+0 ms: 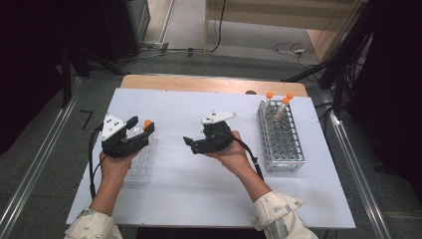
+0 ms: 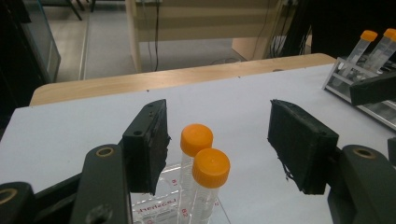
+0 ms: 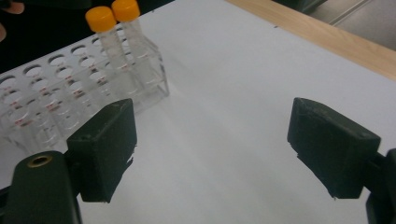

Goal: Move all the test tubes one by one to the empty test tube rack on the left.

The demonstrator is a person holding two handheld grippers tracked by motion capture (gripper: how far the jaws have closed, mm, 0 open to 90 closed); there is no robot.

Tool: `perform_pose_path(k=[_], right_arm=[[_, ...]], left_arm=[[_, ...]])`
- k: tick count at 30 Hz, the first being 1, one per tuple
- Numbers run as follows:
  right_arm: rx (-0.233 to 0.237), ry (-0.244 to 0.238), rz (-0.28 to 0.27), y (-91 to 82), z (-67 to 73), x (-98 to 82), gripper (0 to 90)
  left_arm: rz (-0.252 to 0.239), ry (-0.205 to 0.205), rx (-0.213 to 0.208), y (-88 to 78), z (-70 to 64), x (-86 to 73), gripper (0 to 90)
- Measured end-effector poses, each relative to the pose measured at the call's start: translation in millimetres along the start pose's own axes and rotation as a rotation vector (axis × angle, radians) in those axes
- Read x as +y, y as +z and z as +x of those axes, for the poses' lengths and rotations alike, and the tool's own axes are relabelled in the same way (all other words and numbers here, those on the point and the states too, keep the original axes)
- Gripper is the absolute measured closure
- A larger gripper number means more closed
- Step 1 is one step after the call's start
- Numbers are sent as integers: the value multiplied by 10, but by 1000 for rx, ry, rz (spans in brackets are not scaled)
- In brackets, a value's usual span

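Two clear tubes with orange caps (image 2: 203, 154) stand upright in a clear plastic rack (image 1: 142, 164) at the left of the white table. My left gripper (image 1: 141, 124) hovers over that rack's far end. In the left gripper view its jaws (image 2: 224, 142) stand apart on either side of the two tubes, nearer the left pad, and touch neither. My right gripper (image 1: 195, 139) is held above the middle of the table and points left. Its jaws (image 3: 217, 149) are wide open with nothing between them, and the clear rack (image 3: 56, 102) with its two tubes (image 3: 116, 28) lies ahead of it.
A metal wire rack (image 1: 283, 144) stands at the right of the table with three orange-capped tubes (image 1: 278, 107) at its far end. A wooden strip (image 1: 209, 83) runs along the table's far edge. Cables lie on the floor beyond it.
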State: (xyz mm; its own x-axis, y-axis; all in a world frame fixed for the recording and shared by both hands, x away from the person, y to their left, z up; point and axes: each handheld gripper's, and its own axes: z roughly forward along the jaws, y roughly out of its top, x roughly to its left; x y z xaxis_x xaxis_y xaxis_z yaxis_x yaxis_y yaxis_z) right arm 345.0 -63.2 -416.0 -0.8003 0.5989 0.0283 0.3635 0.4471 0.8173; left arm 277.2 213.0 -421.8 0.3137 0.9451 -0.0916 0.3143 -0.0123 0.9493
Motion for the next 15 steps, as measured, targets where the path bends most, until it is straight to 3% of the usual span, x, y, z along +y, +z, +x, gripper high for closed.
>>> perform_pose_path(k=[7, 15], right_arm=[[-67, 38, -35, -206, -241, -16, 145], [-162, 96, -79, -598, -627, -72, 157]], left_arm=[[1, -10, 5, -9, 17, 0, 313], [-9, -11, 14, -12, 15, -5, 313]])
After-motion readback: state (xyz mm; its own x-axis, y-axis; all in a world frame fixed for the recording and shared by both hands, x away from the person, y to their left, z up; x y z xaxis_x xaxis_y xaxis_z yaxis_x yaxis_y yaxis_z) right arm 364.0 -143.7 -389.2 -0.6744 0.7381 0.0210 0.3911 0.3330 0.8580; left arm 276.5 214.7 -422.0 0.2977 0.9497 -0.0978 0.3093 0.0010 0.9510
